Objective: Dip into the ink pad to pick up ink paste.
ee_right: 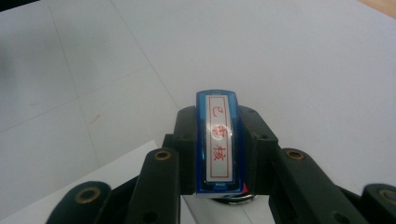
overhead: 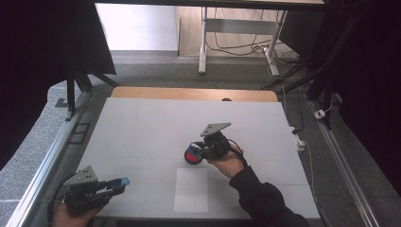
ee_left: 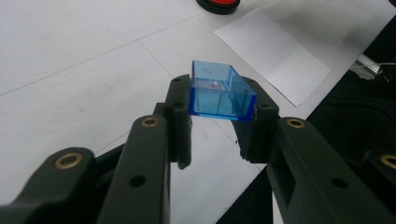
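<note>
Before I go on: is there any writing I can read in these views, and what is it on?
"已审核", red characters in a red frame on the white face of the blue stamp clamped in the right hand-held gripper; the middle character is partly hidden by glare, so that reading is less sure.
Blue cap in the left hand-held gripper: no text.
White paper sheet: blank.
</note>
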The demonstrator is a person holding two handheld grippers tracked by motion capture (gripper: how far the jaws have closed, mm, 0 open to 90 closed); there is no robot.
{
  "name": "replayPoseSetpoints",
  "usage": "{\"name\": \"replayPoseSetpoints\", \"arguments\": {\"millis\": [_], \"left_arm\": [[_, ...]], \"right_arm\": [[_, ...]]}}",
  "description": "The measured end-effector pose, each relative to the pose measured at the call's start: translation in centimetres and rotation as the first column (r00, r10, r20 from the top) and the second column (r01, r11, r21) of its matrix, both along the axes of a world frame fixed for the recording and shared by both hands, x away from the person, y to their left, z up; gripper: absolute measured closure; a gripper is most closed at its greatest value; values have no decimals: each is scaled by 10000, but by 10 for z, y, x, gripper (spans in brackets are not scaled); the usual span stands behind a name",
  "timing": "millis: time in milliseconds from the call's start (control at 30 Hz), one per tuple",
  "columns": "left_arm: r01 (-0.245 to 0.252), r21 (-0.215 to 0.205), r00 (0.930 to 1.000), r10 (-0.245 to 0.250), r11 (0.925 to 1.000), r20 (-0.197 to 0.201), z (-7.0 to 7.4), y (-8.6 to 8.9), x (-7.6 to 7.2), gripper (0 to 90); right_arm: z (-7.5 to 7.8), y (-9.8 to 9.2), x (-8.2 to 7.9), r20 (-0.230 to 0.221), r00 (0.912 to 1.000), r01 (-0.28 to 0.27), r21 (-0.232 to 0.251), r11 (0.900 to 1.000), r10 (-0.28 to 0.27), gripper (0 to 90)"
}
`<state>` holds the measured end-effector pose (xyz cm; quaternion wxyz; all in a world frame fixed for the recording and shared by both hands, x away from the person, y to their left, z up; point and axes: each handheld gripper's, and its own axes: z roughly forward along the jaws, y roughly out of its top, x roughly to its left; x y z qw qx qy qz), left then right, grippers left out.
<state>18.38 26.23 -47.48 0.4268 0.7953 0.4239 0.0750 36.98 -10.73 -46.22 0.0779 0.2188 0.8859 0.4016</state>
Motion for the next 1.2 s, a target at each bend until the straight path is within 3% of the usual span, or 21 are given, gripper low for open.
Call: {"name": "replayPoseSetpoints", "arguments": {"millis": [600, 833, 1200], "left_arm": [[6, 7, 10000, -6, 10000, 17, 0, 0, 0, 677], [19, 4, 10000, -19, 10000, 33, 0, 0, 0, 676], [31, 6, 10000, -31, 10000, 38, 0, -1, 0, 677]], "right_arm": [[22, -14, -30, -18, 9997, -244, 814, 9964, 247, 713], [25, -20, -42, 81, 9995, -319, 693, 9971, 314, 713], [29, -21, -64, 148, 9974, -715, 909, 9933, 704, 713]]}}
